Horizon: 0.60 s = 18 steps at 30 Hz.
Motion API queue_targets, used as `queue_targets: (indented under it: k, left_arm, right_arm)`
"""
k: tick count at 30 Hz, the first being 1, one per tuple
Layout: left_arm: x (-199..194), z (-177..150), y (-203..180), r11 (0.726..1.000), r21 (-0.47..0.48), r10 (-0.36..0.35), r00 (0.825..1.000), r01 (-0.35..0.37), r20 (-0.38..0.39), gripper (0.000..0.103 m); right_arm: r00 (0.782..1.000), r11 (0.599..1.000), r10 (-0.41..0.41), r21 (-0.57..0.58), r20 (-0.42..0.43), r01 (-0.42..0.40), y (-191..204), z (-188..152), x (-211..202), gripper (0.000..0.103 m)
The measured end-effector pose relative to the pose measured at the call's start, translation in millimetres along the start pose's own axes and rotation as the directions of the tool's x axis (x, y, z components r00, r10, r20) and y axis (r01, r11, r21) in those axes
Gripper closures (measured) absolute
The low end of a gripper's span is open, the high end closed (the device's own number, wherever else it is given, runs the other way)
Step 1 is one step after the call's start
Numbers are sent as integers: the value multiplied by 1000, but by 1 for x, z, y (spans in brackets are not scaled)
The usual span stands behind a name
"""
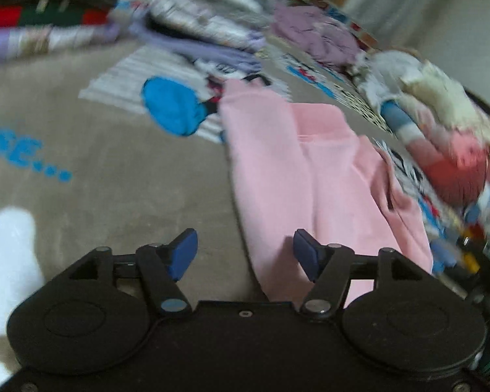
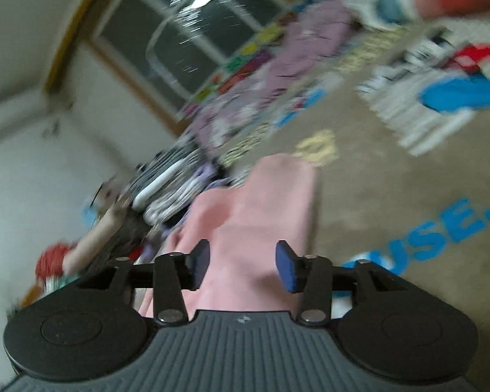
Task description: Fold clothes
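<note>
Left wrist view: the left gripper (image 1: pixel 245 253) stands well open with nothing between its blue pads (image 1: pixel 183 254). The pink garment (image 1: pixel 310 170) lies flat on the beige blanket (image 1: pixel 130 179), ahead and mostly under the right-hand pad. Folded clothes (image 1: pixel 205 16) are stacked beyond.

Right wrist view: the right gripper (image 2: pixel 242 266) is about half open, holding nothing; the pink garment (image 2: pixel 251 228) lies between and beyond its pads, though contact is unclear.
</note>
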<state>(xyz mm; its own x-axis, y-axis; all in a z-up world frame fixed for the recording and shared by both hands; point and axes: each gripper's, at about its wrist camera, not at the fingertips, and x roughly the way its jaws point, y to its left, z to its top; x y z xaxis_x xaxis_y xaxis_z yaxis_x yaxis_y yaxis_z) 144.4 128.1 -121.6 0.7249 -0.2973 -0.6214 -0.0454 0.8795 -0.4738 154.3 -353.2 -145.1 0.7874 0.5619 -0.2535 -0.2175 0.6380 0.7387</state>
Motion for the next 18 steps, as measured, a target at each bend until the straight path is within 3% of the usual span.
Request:
queue_targets:
  k: [6,18]
  left_arm:
    - [20,28,27,979,-190,-69,997,71,16,39]
    - [80,90,36,972,-206,-109,994,112,29,39]
  right_arm:
    - [997,992,-40,115,-64,47,-33,11,43,46]
    - [987,990,-34,133,-157,55,-46,57,113,46]
